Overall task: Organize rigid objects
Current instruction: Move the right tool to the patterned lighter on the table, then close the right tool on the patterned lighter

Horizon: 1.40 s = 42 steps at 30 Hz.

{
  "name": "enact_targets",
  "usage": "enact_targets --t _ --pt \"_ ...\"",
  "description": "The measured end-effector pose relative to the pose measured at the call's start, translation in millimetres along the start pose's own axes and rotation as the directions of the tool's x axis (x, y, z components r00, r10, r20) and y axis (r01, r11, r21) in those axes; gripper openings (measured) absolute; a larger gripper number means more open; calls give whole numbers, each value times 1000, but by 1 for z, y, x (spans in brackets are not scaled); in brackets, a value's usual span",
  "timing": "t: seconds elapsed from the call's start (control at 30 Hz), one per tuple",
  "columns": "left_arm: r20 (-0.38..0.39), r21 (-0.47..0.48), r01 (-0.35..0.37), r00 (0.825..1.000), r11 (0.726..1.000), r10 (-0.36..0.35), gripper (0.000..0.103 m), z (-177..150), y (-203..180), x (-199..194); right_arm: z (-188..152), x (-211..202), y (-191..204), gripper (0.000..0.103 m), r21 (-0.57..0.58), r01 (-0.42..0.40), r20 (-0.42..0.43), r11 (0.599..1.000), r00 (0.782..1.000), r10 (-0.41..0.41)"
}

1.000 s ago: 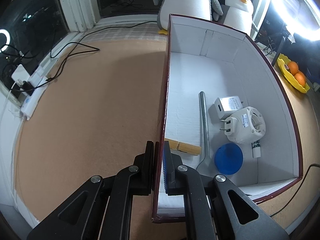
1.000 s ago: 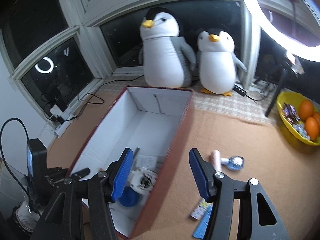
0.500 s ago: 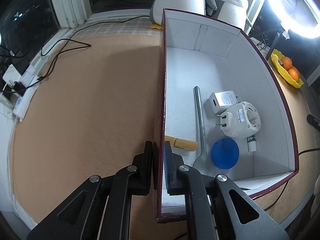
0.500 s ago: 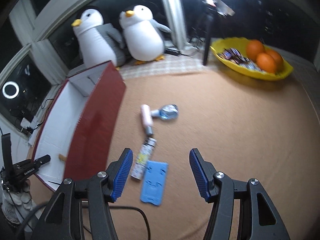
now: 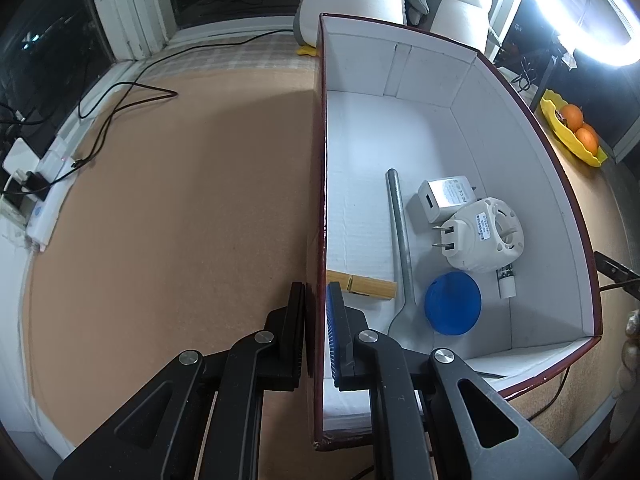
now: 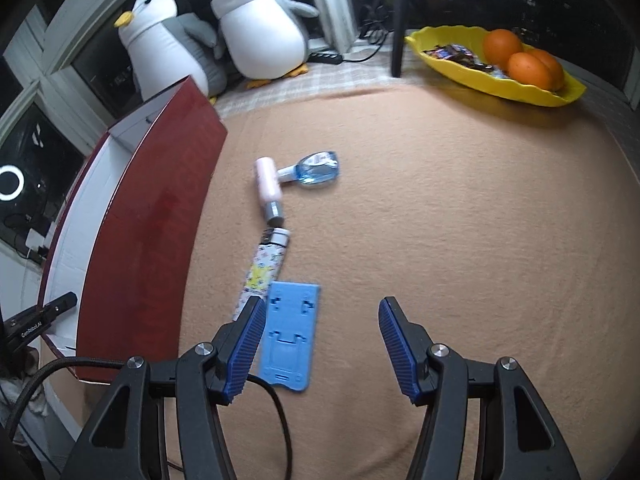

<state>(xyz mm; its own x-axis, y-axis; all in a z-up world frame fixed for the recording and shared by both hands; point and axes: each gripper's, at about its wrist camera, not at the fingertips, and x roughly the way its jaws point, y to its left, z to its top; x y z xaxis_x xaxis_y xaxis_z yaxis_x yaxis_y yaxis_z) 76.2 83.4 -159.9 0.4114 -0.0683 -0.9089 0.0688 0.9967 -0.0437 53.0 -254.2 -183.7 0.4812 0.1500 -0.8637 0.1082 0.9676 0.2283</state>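
On the far left of the tan surface (image 5: pixel 168 208), black cables (image 5: pixel 120 96) trail from a white power strip (image 5: pixel 44 216) by the window. The left gripper (image 5: pixel 316 328) has its fingers pinched narrowly onto the left wall of the dark red box (image 5: pixel 320 184), one finger outside and the blue-padded one inside, so they hold the box by its wall. Inside the box's white interior, left to right, lie a wooden clothespin (image 5: pixel 366 286) against the held wall, a long metal spatula (image 5: pixel 402 248), a blue round lid (image 5: pixel 453 303), a white USB charger (image 5: pixel 444 198), a round white plug-in adapter (image 5: pixel 484 238) touching the charger, and a small white tube (image 5: pixel 506 284) partly under the adapter. Two plush penguins (image 6: pixel 256 28) stand behind the box. In the right wrist view the box stands at the left, and just beside it on the surface lie a pink bottle (image 6: pixel 269 188), a clear blue bottle (image 6: pixel 316 170) touching it, a patterned lighter (image 6: pixel 262 272) and a blue phone stand (image 6: pixel 290 340). The right gripper (image 6: pixel 320 348) hovers with its fingers spread wide and empty; the phone stand lies just inside the left finger. At far right a yellow bowl (image 6: pixel 520 88) holds oranges (image 6: pixel 520 60) and sweets.
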Motion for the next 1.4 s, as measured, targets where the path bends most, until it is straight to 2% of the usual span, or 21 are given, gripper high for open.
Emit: enact_targets --t 0.33,0.87,0.97,1.03,1.1,1.23,1.4 --pt "4 0 -5 1000 1000 5 9 1 -1 2 17 40 40 55 -95 -7 -68 995 998 0" --pt "8 0 -13 1000 1000 13 9 0 -1 1 29 72 46 54 -103 -13 -161 995 987 -3" --pt "9 -1 -12 1000 1000 12 9 0 -1 1 29 73 52 44 -147 29 -160 989 986 -53" --pt "10 -3 -13 1000 1000 13 9 0 0 1 29 74 52 32 -176 54 -163 983 983 -83" --pt "10 -5 -12 1000 1000 12 9 0 0 1 31 74 51 27 -195 60 -171 979 981 -94" --pt "11 -14 -13 1000 1000 13 9 -1 0 1 35 74 46 22 -194 50 -182 980 980 -86" --pt "14 -28 -13 1000 1000 14 9 -2 1 0 33 71 40 21 -167 39 -166 985 984 -67"
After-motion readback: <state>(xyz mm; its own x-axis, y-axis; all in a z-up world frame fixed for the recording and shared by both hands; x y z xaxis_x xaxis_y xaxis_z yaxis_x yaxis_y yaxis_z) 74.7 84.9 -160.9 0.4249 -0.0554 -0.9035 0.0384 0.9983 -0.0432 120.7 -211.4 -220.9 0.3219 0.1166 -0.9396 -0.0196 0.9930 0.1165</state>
